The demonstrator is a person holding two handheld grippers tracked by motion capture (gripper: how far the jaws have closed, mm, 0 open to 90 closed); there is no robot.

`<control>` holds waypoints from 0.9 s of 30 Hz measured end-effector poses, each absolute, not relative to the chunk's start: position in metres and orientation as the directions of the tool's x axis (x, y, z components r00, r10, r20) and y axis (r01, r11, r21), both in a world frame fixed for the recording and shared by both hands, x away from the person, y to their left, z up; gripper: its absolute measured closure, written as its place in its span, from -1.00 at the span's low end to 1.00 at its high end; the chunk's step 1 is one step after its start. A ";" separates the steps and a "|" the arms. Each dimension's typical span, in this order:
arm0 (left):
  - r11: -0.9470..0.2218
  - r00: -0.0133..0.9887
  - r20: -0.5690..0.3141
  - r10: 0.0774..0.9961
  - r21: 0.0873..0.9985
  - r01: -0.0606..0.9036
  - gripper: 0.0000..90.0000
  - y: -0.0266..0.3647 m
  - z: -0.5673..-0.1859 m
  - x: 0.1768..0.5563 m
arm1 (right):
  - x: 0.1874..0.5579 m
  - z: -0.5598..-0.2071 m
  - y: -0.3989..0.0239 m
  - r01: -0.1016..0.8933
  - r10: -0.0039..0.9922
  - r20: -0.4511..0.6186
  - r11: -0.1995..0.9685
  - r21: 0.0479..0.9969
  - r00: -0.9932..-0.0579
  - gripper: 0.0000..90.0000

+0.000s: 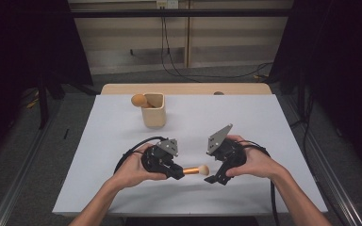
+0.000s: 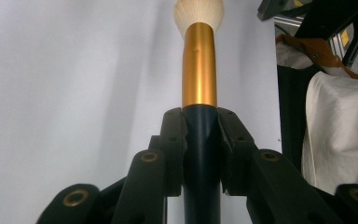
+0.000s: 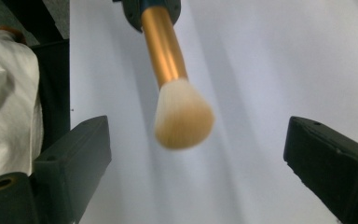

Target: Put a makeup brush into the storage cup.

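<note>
Inspector: State of the left claw (image 1: pixel 178 174)?

Clerk: Clenched on the dark handle of the makeup brush (image 1: pixel 195 170). The brush lies level above the white bench (image 1: pixel 245 122), gold ferrule and pale bristles pointing at the right claw (image 1: pixel 214 179).

Inspector: And the right claw?

Clerk: Released. Jaws stand wide apart; the bristle head hangs between them, touching neither.

Inspector: Anything else?

Clerk: A tan holder cup (image 1: pixel 153 111) stands farther back, another brush (image 1: pixel 139 100) leaning out of it.
</note>
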State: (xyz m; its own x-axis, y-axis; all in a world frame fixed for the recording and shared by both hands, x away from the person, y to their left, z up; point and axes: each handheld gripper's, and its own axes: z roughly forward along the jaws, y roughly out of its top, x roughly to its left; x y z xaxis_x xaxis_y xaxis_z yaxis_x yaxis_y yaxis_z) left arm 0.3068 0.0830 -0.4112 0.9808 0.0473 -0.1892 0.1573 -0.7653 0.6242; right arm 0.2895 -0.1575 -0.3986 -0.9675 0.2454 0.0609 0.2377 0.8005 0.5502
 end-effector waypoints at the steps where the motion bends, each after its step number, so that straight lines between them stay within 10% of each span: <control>1: -0.760 0.980 -0.190 0.056 0.629 0.166 0.65 0.086 -0.411 0.307 | 0.289 -0.400 -0.160 0.237 0.239 0.070 0.796 0.558 -0.969 -0.87; 27: -0.521 0.944 -0.269 0.189 0.788 0.329 0.65 0.119 -0.425 0.305 | 0.267 -0.420 -0.190 0.360 0.381 0.141 0.597 0.717 -0.914 -0.91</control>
State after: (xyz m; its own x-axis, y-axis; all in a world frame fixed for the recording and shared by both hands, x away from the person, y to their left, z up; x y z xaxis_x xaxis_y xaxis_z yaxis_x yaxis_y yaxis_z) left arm 0.3051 0.1192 -0.4246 0.9444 0.1885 -0.2694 0.3287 -0.5205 0.7880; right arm 0.2672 -0.1896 -0.4203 -0.9137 0.3813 0.1408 0.3596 0.5968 0.7173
